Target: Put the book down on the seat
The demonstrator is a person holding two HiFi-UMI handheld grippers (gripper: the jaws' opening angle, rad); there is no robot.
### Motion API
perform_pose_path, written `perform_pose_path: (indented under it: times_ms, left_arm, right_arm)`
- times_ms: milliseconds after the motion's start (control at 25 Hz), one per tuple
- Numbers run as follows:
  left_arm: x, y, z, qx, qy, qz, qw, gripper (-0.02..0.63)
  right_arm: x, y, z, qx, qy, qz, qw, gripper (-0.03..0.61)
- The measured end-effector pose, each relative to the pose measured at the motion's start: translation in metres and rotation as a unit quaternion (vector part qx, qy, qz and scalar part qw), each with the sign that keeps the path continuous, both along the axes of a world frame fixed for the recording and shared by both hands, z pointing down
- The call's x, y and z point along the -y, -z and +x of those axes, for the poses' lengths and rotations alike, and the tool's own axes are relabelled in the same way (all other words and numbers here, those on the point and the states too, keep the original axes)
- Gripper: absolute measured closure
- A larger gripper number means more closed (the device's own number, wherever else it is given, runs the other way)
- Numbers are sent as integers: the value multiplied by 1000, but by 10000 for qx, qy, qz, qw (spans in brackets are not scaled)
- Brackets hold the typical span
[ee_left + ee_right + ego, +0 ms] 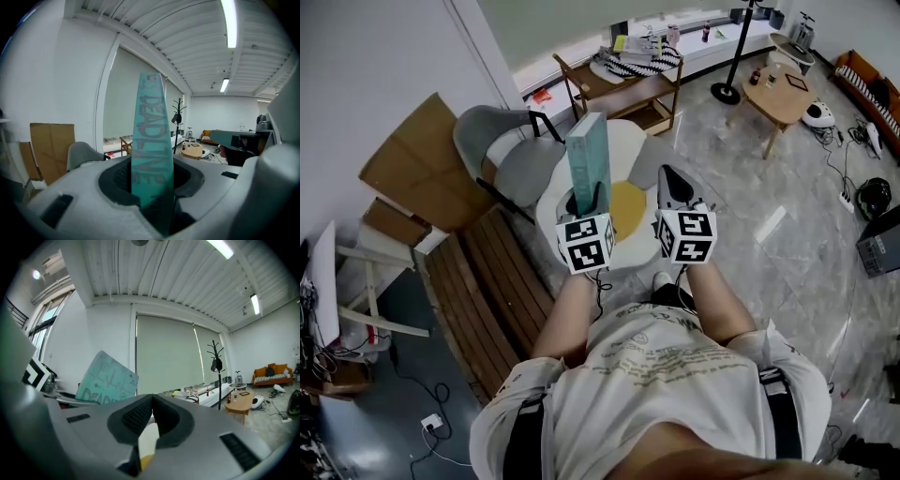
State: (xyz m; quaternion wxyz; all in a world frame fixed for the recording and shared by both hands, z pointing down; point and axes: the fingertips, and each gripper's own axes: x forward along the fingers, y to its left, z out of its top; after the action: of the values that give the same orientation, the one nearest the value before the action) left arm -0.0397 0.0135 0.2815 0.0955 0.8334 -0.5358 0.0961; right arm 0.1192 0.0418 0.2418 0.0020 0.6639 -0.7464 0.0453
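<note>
— Where's the thin teal book (588,157)?
— Standing upright, clamped in your left gripper (585,201), right above the white, yellow-centred cushion seat (628,141). Your right gripper (674,186) is closed and empty.

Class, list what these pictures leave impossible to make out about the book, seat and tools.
Bottom edge of the book: left gripper view, sunk between the jaws of the left tool.
Lettering on its cover: right gripper view, lower part cut off by the body of the right tool.
Near edge of the seat: head view, partly hidden behind both tools' marker cubes.
</note>
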Motion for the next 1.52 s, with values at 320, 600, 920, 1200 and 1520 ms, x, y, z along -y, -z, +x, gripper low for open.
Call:
perform_pose_path:
  times_ms: [320, 600, 920, 1200, 1520]
  left_arm:
    - [29, -1, -9, -26, 167, 6, 9999, 454]
    - [73, -3, -5, 58, 221, -58, 9997, 454]
    - [121, -1, 19, 97, 364, -104, 9992, 454]
    - [161, 2, 45, 50, 532, -98, 9985, 453]
    - [197, -2, 70, 78, 810, -167, 9965, 454]
  right_arm:
    - [39, -3, -9, 17, 181, 3, 9998, 551]
    - [87, -4, -5, 31, 259, -49, 9996, 551]
    - [142, 0, 13, -28, 501, -70, 9987, 551]
    - [192, 7, 35, -54, 778, 19, 9970, 551]
    - [238, 0, 60, 68, 1076, -55, 9942, 551]
